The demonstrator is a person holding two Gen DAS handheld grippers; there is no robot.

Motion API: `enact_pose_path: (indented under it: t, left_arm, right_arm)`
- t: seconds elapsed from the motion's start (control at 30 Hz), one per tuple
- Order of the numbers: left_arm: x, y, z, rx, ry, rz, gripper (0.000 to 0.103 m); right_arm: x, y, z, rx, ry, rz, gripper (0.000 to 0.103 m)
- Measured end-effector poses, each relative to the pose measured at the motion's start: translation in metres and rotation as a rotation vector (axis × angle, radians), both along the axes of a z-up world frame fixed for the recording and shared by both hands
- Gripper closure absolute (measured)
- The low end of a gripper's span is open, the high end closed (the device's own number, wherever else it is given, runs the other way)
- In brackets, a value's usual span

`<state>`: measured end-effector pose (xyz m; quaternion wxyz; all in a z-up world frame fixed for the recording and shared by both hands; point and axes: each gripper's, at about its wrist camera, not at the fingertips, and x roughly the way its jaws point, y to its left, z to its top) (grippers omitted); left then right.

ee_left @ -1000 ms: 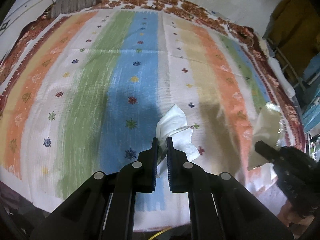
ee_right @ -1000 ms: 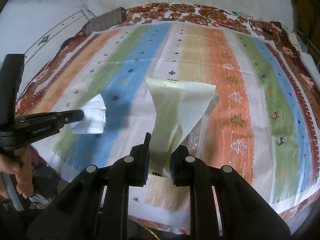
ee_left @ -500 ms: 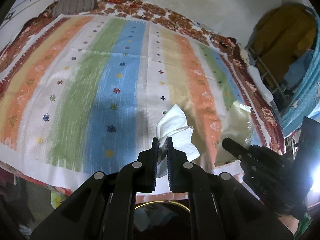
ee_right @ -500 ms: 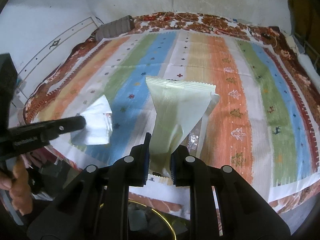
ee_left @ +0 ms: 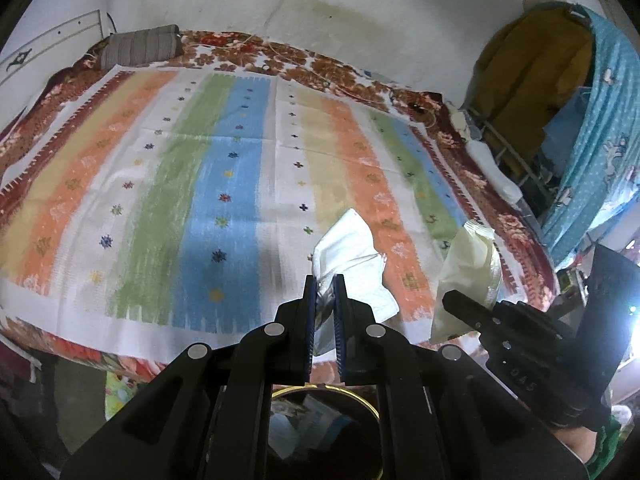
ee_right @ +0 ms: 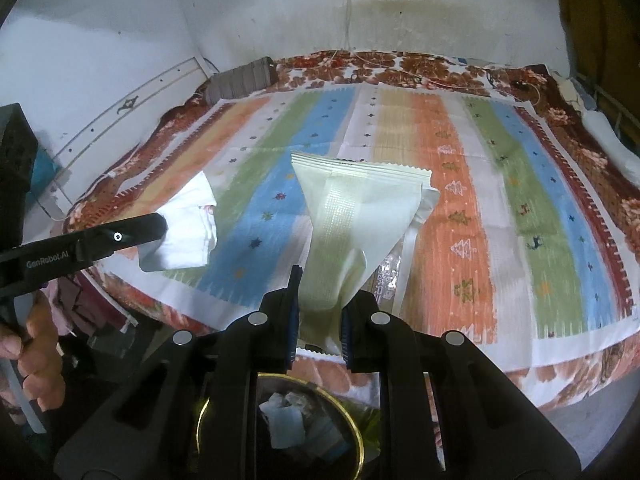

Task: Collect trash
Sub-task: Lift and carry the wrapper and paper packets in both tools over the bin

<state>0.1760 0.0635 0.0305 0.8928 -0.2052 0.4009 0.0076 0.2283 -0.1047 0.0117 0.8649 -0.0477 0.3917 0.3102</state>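
My left gripper (ee_left: 324, 280) is shut on a crumpled white tissue (ee_left: 352, 252), held in the air past the near edge of the bed. My right gripper (ee_right: 319, 276) is shut on a pale yellow-green snack wrapper (ee_right: 352, 208). In the left wrist view the right gripper (ee_left: 452, 300) and its wrapper (ee_left: 468, 276) show at right. In the right wrist view the left gripper (ee_right: 160, 220) and the tissue (ee_right: 184, 232) show at left. A dark trash bin with a gold rim (ee_left: 360, 396) sits below both grippers; it also shows in the right wrist view (ee_right: 356, 432) with paper scraps inside.
A striped multicoloured bedspread (ee_left: 224, 184) covers the bed. A grey striped pillow (ee_left: 140, 44) lies at the far left corner. Clothes and a blue cloth (ee_left: 600, 120) hang at right. A white wall (ee_right: 280, 20) with a power strip stands behind.
Both grippers have pulled back from over the bed toward its near edge, carrying the tissue and the wrapper. The trash bin has come into view beneath them.
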Motion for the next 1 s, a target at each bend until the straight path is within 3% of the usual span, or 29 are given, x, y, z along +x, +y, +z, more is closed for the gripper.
enact_pose_path:
  t: [0.1,0.47,1.0]
  left_arm:
    - [-0.01,-0.001,-0.007,-0.056,0.012,-0.025,0.095]
    - [-0.054,-0.033,-0.014,0.034,-0.009,-0.069,0.095]
    - [-0.097,-0.057,-0.045,0.12,0.066,-0.072,0.095]
  right_arm:
    - [-0.013,-0.006,0.001,-0.014,-0.032,0.001,0.088]
    - [-0.054,-0.015,-0.01,-0.066,-0.07,0.037,0.088]
    - [-0.107,-0.017,-0.054,-0.116,0.031,0.095,0.088]
